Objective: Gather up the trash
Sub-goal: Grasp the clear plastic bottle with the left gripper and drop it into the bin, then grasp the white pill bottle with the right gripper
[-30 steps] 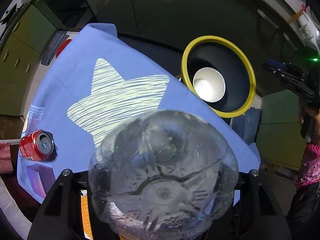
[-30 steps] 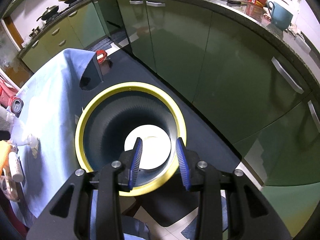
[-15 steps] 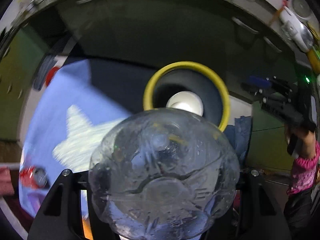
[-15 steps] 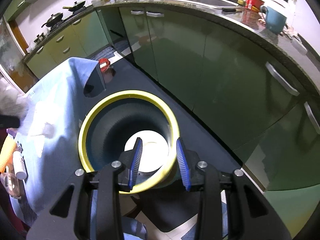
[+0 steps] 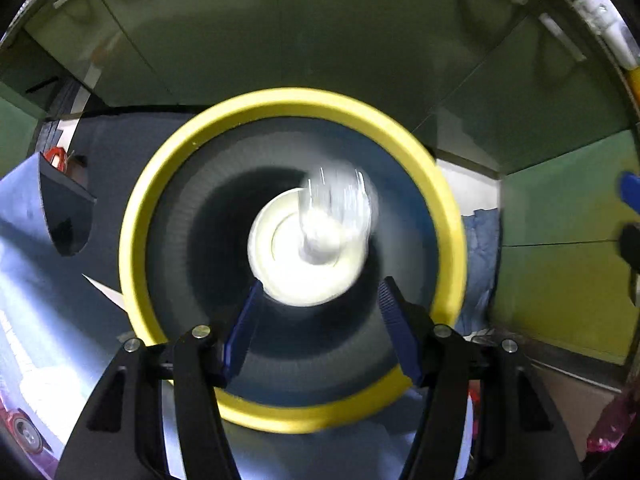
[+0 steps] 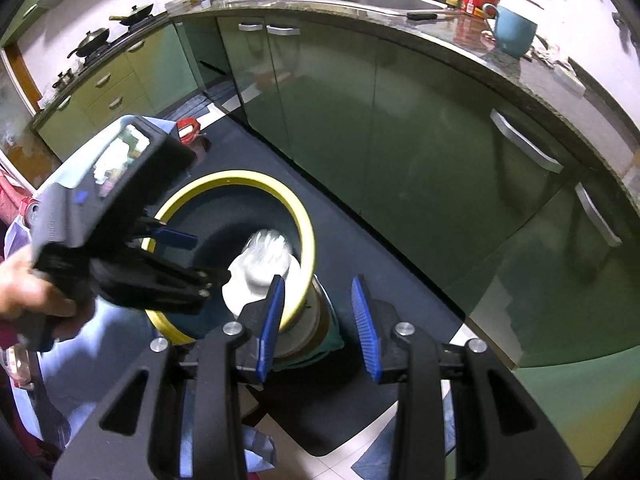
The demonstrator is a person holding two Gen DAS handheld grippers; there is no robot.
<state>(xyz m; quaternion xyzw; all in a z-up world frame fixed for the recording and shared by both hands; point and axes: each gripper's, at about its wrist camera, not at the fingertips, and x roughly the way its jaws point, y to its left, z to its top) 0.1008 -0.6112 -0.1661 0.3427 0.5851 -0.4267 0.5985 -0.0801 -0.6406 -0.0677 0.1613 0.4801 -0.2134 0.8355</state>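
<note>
The left hand-held gripper (image 5: 318,322) is spread and empty above the yellow-rimmed bin (image 5: 288,100), the clear bottle (image 5: 334,216) is falling inside, and it may bounce out if it hits the rim.

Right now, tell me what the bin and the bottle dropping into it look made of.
Bin: likely plastic; smooth matte yellow rim, dark finely ribbed inner wall, pale base. Bottle: clear thin plastic by its see-through, glinting body, though motion blur leaves this uncertain.
</note>
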